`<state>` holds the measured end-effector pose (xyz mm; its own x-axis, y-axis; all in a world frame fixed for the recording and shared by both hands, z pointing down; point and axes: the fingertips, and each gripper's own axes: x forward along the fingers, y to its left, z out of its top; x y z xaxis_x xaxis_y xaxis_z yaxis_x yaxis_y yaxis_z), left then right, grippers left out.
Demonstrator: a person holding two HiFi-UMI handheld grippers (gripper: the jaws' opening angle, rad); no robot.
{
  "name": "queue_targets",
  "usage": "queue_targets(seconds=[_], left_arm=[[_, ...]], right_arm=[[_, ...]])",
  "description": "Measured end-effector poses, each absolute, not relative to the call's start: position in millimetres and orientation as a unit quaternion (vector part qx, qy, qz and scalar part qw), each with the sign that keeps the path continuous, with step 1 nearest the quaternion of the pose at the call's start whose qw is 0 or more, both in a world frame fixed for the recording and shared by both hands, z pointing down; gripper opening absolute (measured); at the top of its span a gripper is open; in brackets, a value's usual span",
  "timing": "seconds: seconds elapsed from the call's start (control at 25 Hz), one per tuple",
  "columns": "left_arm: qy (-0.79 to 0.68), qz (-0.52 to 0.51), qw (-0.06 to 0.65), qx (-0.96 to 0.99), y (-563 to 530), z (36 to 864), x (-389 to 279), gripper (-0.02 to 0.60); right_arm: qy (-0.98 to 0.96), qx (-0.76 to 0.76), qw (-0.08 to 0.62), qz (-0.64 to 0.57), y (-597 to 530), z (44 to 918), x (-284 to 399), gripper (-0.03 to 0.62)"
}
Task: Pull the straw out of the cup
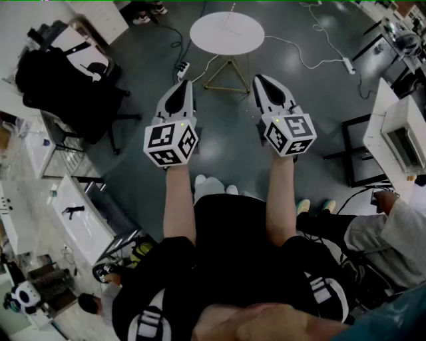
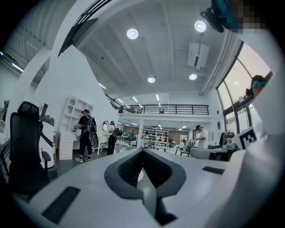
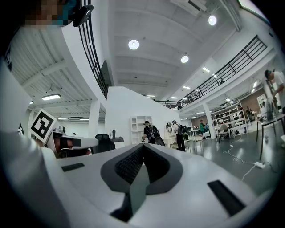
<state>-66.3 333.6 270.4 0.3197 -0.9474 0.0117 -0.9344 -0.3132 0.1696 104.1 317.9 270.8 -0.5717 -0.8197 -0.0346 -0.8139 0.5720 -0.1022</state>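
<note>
Standing person seen from above, a two-jaw tool in each hand, both held level over a dark grey glossy floor (image 1: 233, 146).

Surroundings: a round white table on a gold-coloured tripod frame (image 1: 227, 33) stands ahead. A white power strip with trailing cables (image 1: 181, 68) lies on the floor beside it. A black office chair draped with a black bag (image 1: 63, 83) stands to the left. A seated person in white (image 1: 393, 233) is cut off at the lower right edge. The path between grippers and table is open floor.

Hard to make out: a thin pale item (image 1: 231, 14) stands on the far part of the table top. It is too small to tell whether it is the cup with its straw.

Grippers: the left gripper (image 1: 183, 90) (image 2: 142, 151) and right gripper (image 1: 264, 86) (image 3: 142, 146) both have jaws closed tip to tip, with nothing between them. The table and its item lie ahead, between the two grippers' lines and well apart from both.
</note>
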Motion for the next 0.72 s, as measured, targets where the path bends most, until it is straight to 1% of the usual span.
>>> queue_targets(seconds=[0.24, 0.48, 0.56, 0.64, 0.72], left_arm=[[-0.561, -0.037, 0.071, 0.824, 339.5, 274.3, -58.6, 0.009], [-0.544, -0.032, 0.068, 0.836, 342.7, 270.7, -29.3, 0.009], [-0.545, -0.027, 0.064, 0.835, 339.3, 273.8, -35.1, 0.009], [-0.562, 0.001, 0.046, 0.826, 335.8, 283.1, -51.9, 0.009], [-0.580, 0.065, -0.003, 0.812, 332.0, 290.0, -64.1, 0.009]], right_arm=[[0.880, -0.473, 0.035, -0.036, 323.1, 272.9, 103.1, 0.017], [0.874, -0.482, 0.042, -0.044, 323.3, 273.6, 116.1, 0.017], [0.871, -0.489, 0.034, -0.044, 320.2, 279.2, 114.2, 0.017], [0.868, -0.494, 0.026, -0.041, 318.2, 284.0, 111.7, 0.017], [0.866, -0.497, 0.032, -0.046, 315.1, 284.7, 114.6, 0.017]])
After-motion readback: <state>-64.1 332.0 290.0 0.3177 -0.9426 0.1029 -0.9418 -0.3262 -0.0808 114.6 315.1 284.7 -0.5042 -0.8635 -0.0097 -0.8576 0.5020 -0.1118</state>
